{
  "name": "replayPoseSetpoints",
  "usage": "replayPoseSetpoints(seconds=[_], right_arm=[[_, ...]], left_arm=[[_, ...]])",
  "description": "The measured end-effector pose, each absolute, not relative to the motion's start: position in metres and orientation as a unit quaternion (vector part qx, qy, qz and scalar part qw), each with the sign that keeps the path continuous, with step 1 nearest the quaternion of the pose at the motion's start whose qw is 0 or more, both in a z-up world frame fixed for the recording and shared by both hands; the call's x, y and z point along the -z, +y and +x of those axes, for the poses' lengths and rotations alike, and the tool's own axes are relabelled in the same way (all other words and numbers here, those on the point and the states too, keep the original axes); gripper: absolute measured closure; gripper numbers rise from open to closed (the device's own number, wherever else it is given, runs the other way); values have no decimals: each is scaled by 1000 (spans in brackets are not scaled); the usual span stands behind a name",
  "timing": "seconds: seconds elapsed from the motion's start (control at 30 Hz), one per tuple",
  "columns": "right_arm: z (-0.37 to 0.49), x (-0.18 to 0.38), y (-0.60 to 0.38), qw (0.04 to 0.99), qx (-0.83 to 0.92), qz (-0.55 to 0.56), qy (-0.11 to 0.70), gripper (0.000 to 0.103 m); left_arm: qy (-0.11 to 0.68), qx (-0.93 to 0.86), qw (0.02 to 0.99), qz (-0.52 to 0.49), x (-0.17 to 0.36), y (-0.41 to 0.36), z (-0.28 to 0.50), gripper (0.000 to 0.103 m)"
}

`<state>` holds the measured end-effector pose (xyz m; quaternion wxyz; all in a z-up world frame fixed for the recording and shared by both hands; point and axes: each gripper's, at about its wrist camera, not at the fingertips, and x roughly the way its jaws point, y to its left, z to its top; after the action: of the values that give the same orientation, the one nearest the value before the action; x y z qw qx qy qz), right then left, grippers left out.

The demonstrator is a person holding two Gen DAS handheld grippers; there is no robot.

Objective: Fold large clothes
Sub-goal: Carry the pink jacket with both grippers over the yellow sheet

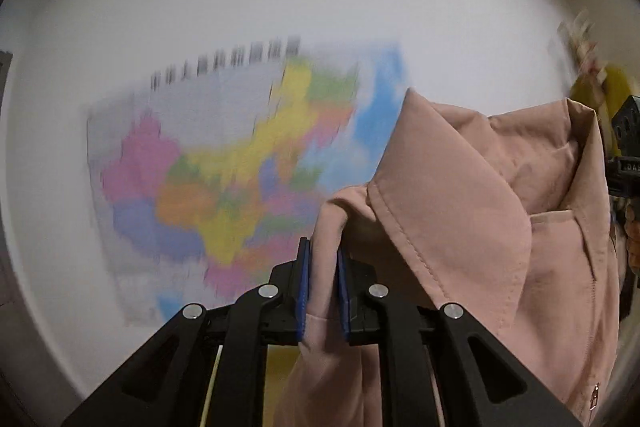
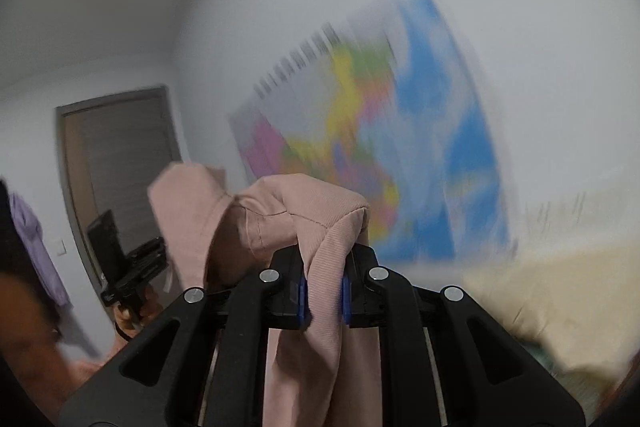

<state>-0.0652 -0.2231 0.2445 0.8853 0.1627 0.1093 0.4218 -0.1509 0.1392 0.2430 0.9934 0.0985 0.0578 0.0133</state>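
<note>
A large pink jacket [image 1: 472, 211] hangs in the air between my two grippers, held up in front of a wall. My left gripper [image 1: 323, 267] is shut on a bunched edge of it, with the collar and shoulder spreading to the right. My right gripper [image 2: 323, 281] is shut on another bunched part of the jacket [image 2: 304, 215], and the fabric droops below the jaws. The right gripper [image 1: 624, 151] shows at the right edge of the left wrist view. The left gripper [image 2: 132, 271] shows at the left of the right wrist view.
A colourful map poster [image 1: 240, 163] hangs on the white wall straight ahead; it is blurred. A brown door [image 2: 120, 163] is to the left, with a purple garment [image 2: 36, 243] beside it. A pale yellow bedcover [image 2: 560, 291] lies low on the right.
</note>
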Motion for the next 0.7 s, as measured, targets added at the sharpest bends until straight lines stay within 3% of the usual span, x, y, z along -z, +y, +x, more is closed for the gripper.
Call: replayPoseSetpoints(seconds=[0.2,0.37,0.5,0.7], right_arm=[[96,-97,-132,860,-369,160,314,90],[163,12,-85,846,-309,126,415,90],[185,39,-79,838,-287,125,446,90],[203,21,-82,855,-280,133,416,90]], left_arm=[[260,-86,959,70,-91,194,9,92],[372,-113,921,37,19,231,89,93],[396,-101,913,21,43,248,101,93],[377,-87,922,-12,17,271,118,92]])
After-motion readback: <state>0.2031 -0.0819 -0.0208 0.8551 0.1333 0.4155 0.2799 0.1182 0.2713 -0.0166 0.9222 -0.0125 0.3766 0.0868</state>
